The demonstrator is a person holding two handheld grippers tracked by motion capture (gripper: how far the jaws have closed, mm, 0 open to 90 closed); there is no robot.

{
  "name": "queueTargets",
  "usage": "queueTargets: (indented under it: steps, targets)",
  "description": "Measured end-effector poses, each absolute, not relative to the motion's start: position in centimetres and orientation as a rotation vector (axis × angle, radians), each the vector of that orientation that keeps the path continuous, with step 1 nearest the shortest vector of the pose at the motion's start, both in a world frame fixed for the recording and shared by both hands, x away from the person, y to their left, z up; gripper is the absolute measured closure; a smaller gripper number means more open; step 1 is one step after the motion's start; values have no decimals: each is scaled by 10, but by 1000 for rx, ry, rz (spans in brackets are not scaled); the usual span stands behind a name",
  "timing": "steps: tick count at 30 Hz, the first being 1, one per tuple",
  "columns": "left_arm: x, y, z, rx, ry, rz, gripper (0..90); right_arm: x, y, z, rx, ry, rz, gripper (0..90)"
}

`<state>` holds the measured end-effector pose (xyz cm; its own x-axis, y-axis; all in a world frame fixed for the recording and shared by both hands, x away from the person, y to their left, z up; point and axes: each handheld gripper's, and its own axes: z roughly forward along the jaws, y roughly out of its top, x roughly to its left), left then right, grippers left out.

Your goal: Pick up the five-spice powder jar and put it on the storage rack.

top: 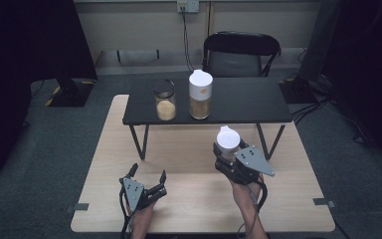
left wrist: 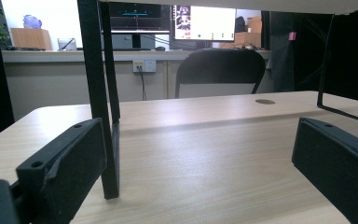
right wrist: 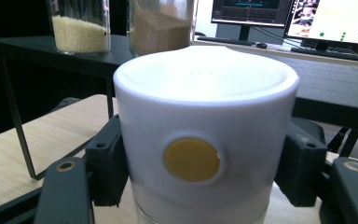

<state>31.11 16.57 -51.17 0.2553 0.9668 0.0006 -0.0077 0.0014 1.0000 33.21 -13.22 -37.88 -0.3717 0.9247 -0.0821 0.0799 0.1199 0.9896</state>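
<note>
the right gripper [top: 227, 155] clamps an upright white-lidded jar [top: 227, 139], just in front of the black shelf [top: 238, 107]. the left gripper [top: 148, 180], farther from the shelf, gapes wide, holding nothing.

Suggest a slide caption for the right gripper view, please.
Right gripper clamps a white-lidded jar before the black shelf.

Black shelf [top: 238, 102] stands on the wooden table [top: 189, 209] | clear jar of pale grains [top: 165, 102] just beside taller white-lidded jar [top: 200, 94] (both upright) | black chair [top: 239, 55] behind.
</note>
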Motion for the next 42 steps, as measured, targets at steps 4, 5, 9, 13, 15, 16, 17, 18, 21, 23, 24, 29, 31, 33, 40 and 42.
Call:
queueTargets:
  steps: [4,5,9,13,15,16,17,18,21,23,24,29,31,33,40,42]
  targets:
    - [311,166,-512,1315,1012,1021,25,333,-132,-373,998,1609,1348,302]
    - [311,166,-512,1314,1012,1020,25,333,-132,-372,998,1609,1349,302]
    - [311,166,-512,1315,1012,1020,26,334,-132,-370,1005,1613,1352,302]
    - [311,166,-512,1315,1012,1020,26,335,-133,-366,1003,1611,1356,302]
    - [311,166,-512,1315,1012,1020,27,335,-134,-364,1004,1608,1358,302]
    - [311,166,-512,1315,1012,1020,27,335,-134,-361,1004,1608,1359,302]
    - [311,166,-512,1314,1012,1020,27,336,-134,-360,1004,1607,1359,302]
    - [311,166,-512,1314,1012,1020,27,336,-135,-358,1003,1607,1360,302]
    - [311,166,-512,1314,1012,1020,27,337,-136,-354,1005,1606,1361,302]
    - [311,166,-512,1314,1012,1020,26,338,-137,-352,1006,1605,1364,302]
    - [311,166,-512,1314,1012,1020,27,339,-138,-350,1010,1603,1366,302]
    - [311,166,-512,1314,1012,1020,27,341,-141,-344,1014,1601,1368,302]
    - [311,166,-512,1315,1012,1020,27,341,-141,-341,1013,1602,1365,302]
    - [311,166,-512,1314,1012,1020,27,342,-142,-339,1014,1602,1363,302]
    - [311,166,-512,1314,1012,1020,27,346,-144,-331,1020,1598,1357,302]
    - [311,166,-512,1315,1012,1021,27,347,-143,-327,1019,1600,1354,301]
